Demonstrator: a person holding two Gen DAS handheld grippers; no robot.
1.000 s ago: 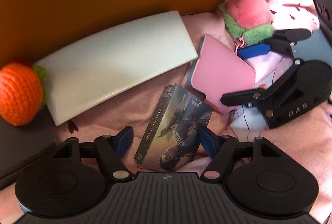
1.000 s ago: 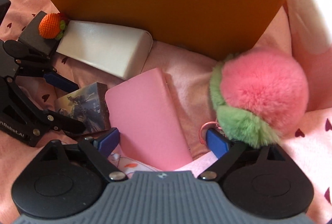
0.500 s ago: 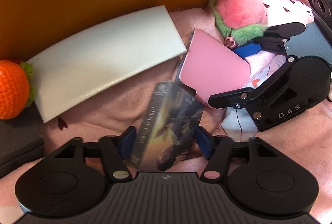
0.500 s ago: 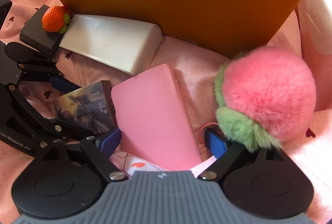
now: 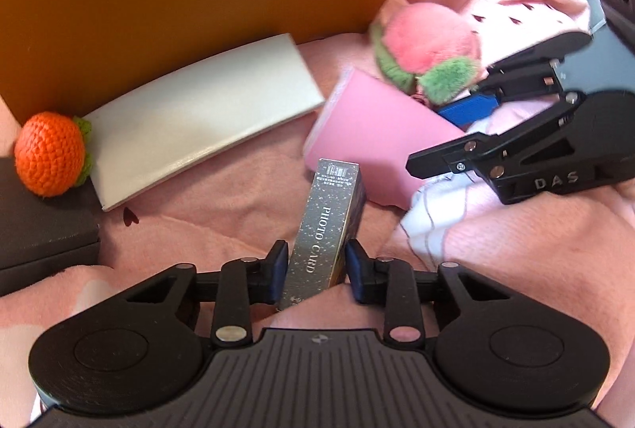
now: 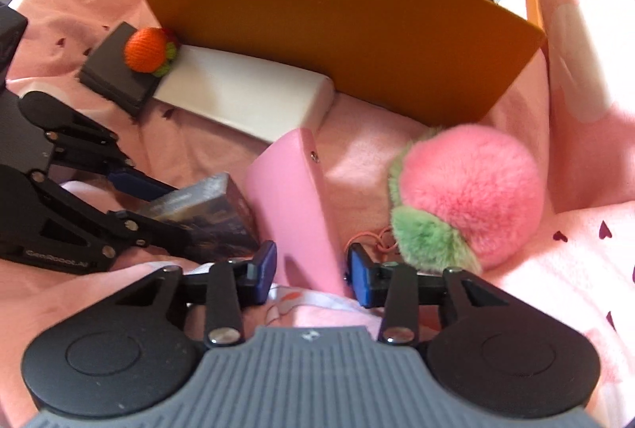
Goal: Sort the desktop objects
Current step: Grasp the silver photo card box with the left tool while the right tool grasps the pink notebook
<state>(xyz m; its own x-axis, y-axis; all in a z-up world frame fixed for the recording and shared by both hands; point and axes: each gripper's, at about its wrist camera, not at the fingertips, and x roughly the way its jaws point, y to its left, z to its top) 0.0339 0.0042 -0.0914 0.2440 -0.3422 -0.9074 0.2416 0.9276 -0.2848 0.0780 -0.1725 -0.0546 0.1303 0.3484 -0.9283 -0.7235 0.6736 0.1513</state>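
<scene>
My left gripper (image 5: 315, 267) is shut on a photo card box (image 5: 327, 225), held on edge with its narrow glittery side up. My right gripper (image 6: 311, 267) is shut on a pink case (image 6: 297, 205), tilted up on its edge. In the left wrist view the pink case (image 5: 373, 126) lies right of the box with the right gripper (image 5: 516, 138) on it. In the right wrist view the box (image 6: 214, 213) sits in the left gripper (image 6: 79, 213).
An orange cardboard box (image 6: 337, 15) stands behind, with items inside. A white case (image 5: 202, 114), a crocheted orange fruit (image 5: 49, 154) on a black box (image 5: 35, 225), and a pink plush peach (image 6: 468, 197) lie on the pink cloth (image 6: 555, 289).
My left gripper closed on the photo card box and turned it onto its edge. My right gripper closed on the pink case and tipped it up. Both pulled back.
</scene>
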